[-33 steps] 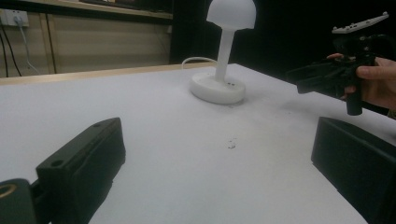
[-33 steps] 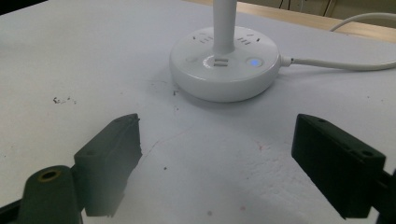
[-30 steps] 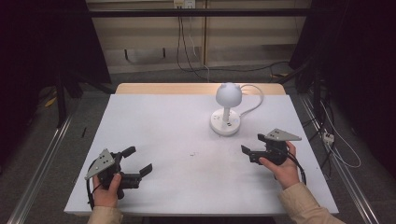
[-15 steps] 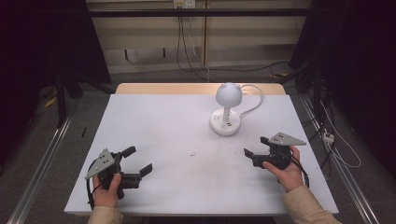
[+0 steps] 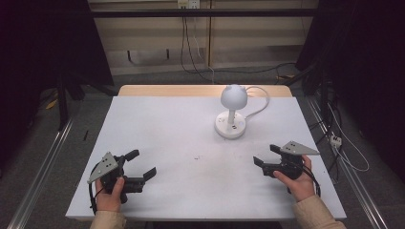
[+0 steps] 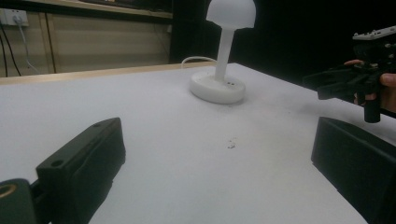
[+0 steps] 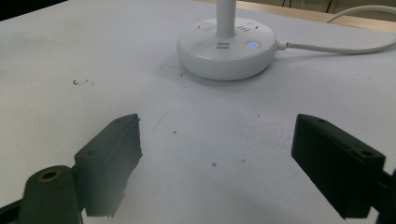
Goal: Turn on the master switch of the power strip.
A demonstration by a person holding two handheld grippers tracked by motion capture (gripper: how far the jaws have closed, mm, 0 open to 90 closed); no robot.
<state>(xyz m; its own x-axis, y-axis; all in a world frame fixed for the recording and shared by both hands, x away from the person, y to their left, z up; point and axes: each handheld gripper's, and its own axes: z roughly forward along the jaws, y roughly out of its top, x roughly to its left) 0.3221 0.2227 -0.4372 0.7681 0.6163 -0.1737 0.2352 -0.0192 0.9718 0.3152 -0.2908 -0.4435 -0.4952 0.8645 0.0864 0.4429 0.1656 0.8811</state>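
Your right gripper has drifted slightly toward you, away from the lamp; both grippers' jaws stand released over the surface, left gripper unmoved.

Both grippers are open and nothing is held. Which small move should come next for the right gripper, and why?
Probably ease the right gripper forward toward the lamp. Its jaws stand open and empty, apart from the lamp, and in the right gripper view they already face the lamp's round base, where a small blue light glows. The left gripper is farther away.
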